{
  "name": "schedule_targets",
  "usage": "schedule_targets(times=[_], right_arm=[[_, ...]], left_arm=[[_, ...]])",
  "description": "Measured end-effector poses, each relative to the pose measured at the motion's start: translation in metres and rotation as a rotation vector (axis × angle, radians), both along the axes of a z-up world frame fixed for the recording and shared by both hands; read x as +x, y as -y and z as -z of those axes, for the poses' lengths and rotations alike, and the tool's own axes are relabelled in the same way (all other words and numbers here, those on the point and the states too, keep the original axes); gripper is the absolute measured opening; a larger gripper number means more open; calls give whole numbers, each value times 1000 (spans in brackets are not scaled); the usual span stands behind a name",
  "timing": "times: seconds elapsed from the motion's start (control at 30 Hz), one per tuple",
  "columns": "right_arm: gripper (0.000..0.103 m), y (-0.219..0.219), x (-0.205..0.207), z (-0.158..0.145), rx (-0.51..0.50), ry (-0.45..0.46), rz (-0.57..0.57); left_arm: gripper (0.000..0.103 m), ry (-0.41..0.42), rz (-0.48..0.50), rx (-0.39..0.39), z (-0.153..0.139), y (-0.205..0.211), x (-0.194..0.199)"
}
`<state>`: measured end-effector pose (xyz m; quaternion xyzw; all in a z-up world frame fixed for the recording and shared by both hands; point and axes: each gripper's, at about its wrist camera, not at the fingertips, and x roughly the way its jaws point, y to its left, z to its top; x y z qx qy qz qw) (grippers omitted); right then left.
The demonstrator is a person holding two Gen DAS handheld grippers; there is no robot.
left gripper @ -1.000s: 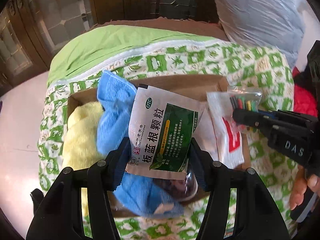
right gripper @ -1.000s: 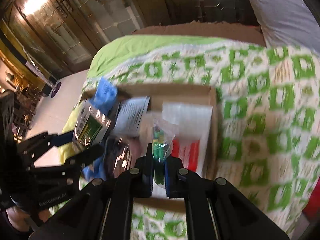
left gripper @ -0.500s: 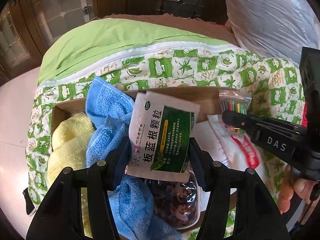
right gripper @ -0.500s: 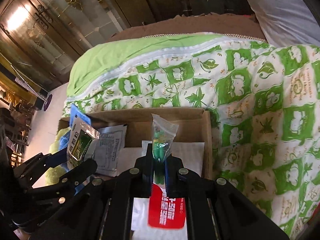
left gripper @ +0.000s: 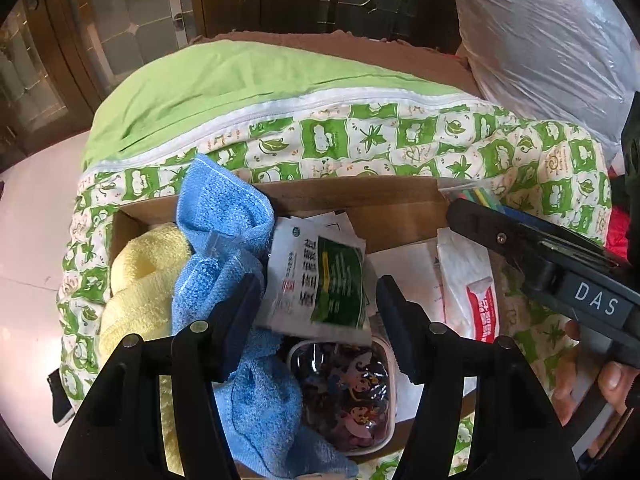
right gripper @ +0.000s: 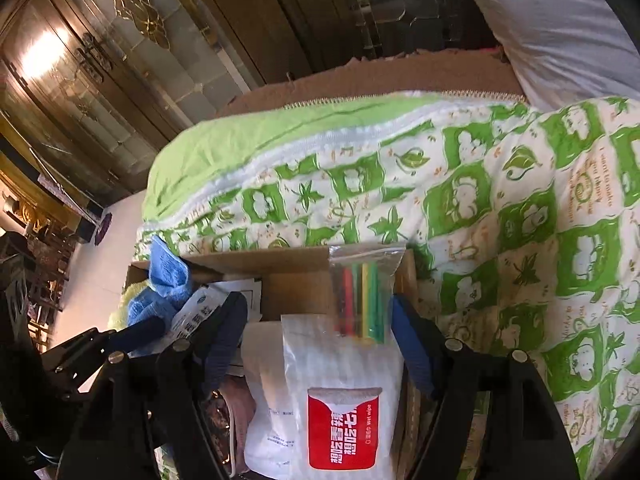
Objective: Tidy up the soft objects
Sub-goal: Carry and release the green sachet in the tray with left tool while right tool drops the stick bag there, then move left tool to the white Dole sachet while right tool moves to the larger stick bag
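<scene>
My left tongs [left gripper: 318, 312] stand wide over the cardboard box [left gripper: 360, 200] on the bed quilt [left gripper: 400, 140]. Their jaws have just been opening, and the green-and-white sachet [left gripper: 320, 280] lies between them, tilted, its lower edge over the clear tub of dark snacks [left gripper: 344, 392]; neither pad presses on it, so I have hold of nothing there. To the left of that sachet the blue towel [left gripper: 224, 216] is bunched against the box's far wall and runs down under my left finger, with the yellow towel [left gripper: 140, 280] beside it at the box's left end.

My right tongs [right gripper: 316, 320] have just been opening too and now stand wide. The clear bag of coloured sticks [right gripper: 362, 296] stands between the blue pads, against the box's far right corner, nearer the right pad, and the pads do not grip it. Below it lies the white wipes pack with the red label [right gripper: 344, 428], flat in the box.

The left wrist view alone shows the tub's contents, the yellow towel's full shape and a hand [left gripper: 592, 384] on the right tongs' handle; the stick bag is mostly hidden there behind the right finger. The right wrist view alone shows that bag whole and the red label head-on, while the sachet appears only as a sliver beyond the left tongs' fingers.
</scene>
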<state>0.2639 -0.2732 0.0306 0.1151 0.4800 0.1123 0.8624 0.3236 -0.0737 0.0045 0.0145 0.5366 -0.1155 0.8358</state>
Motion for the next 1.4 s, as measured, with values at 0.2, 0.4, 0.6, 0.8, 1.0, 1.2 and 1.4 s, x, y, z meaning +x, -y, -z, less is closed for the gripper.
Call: schedule_targets(times=[0.2, 0.4, 0.6, 0.8, 1.0, 1.2, 1.4], right_arm=[[73, 0, -18, -4, 15, 18, -6], [73, 6, -54, -7, 48, 31, 14], [74, 7, -106, -3, 111, 14, 12], [74, 1, -148, 8, 126, -22, -7], [74, -1, -176, 14, 119, -41, -13], [74, -15, -207, 37, 33, -47, -52], [74, -34, -216, 50, -28, -69, -118]], left_arm=[[61, 57, 37, 41, -17, 0, -26], [61, 94, 61, 73, -22, -3, -73], [61, 109, 72, 119, -12, -5, -118], [61, 105, 59, 119, -11, -11, -146], [61, 111, 39, 112, -12, -24, -175], [61, 7, -71, 66, 38, -76, -201], [61, -57, -138, -59, 58, -113, -216]])
